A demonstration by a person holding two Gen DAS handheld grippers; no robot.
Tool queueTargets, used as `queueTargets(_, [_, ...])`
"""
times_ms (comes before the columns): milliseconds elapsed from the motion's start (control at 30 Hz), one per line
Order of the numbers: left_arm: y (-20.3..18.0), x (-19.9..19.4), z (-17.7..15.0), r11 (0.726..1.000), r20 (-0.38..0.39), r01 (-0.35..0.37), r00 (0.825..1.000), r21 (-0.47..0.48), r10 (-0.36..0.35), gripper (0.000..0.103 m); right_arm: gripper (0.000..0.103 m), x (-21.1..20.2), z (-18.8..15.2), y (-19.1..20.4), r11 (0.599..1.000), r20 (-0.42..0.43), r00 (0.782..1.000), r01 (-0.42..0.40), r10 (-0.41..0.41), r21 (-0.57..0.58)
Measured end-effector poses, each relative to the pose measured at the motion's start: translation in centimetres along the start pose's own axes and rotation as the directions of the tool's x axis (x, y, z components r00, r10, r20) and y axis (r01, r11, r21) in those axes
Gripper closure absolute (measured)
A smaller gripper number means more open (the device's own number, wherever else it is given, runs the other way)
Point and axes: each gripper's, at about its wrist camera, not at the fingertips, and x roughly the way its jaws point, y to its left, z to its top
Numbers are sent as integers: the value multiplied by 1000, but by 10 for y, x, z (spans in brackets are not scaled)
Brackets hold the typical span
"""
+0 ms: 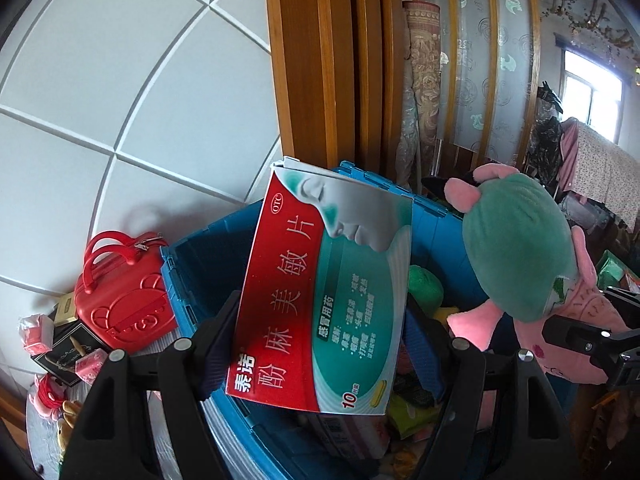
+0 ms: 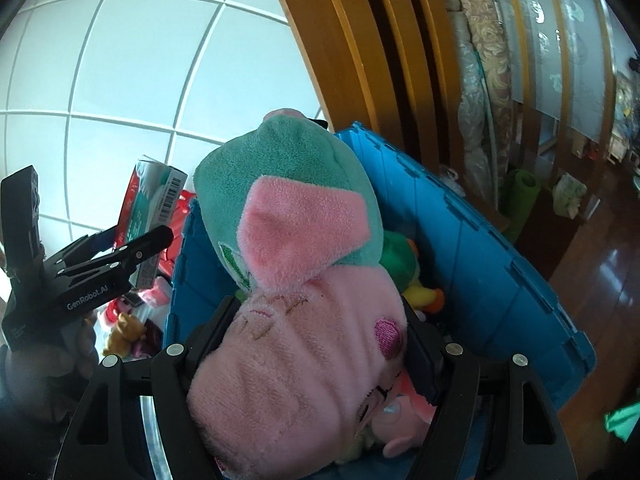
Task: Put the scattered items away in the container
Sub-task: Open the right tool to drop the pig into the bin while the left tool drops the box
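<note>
**Box and soft toy held over the blue crate**

The left hand-held gripper (image 1: 320, 344) is clamped on a red and green medicine box (image 1: 324, 296), which stands tilted above the near rim of the blue crate (image 1: 200, 256). The right hand-held gripper (image 2: 320, 340) is closed on a pink plush toy with a green hood (image 2: 300, 288), its jaws pressing into the soft body, and holds it over the same crate (image 2: 480, 264).

Inside the crate lie a green and yellow plush toy (image 2: 404, 264), some bright packets (image 1: 408, 412) and another printed box (image 1: 352, 436) on the bottom.

Left of the crate, on the bench (image 1: 40, 448), sit a small red case with handles (image 1: 120, 300), small pink packets (image 1: 38, 332), a black box (image 1: 68, 354) and a small brown plush toy (image 2: 122, 334).
</note>
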Motion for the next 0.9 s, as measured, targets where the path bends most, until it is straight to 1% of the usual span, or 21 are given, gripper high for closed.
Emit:
queueTargets(367, [-14, 5, 7, 1000, 6, 17, 1000, 13, -17, 29, 27, -7, 0, -8, 999, 14, 999, 29, -29, 16])
queueTargets(433, [-16, 5, 8, 1000, 10, 7, 1000, 10, -7, 27, 21, -9, 1, -9, 999, 28, 999, 36, -37, 18])
queueTargets(467, [-18, 7, 9, 1000, 1, -5, 1000, 14, 5, 22, 12, -9, 2, -10, 999, 37, 998, 41, -42, 21])
queueTargets(500, [-20, 9, 9, 1000, -12, -21, 1000, 19, 21, 0, 0, -10, 3, -10, 999, 44, 998, 46, -47, 24])
queueTargets(533, [-20, 9, 8, 999, -18, -31, 999, 20, 32, 0, 0, -11, 4, -9, 999, 52, 997, 48, -49, 26])
queueTargets(700, [-12, 12, 0, 999, -52, -39, 998, 5, 39, 0, 0, -16, 8, -4, 999, 75, 996, 48, -49, 13])
queueTargets(900, [13, 4, -19, 996, -71, -80, 994, -34, 77, 0, 0, -16, 5, 14, 1000, 75, 997, 20, -18, -24])
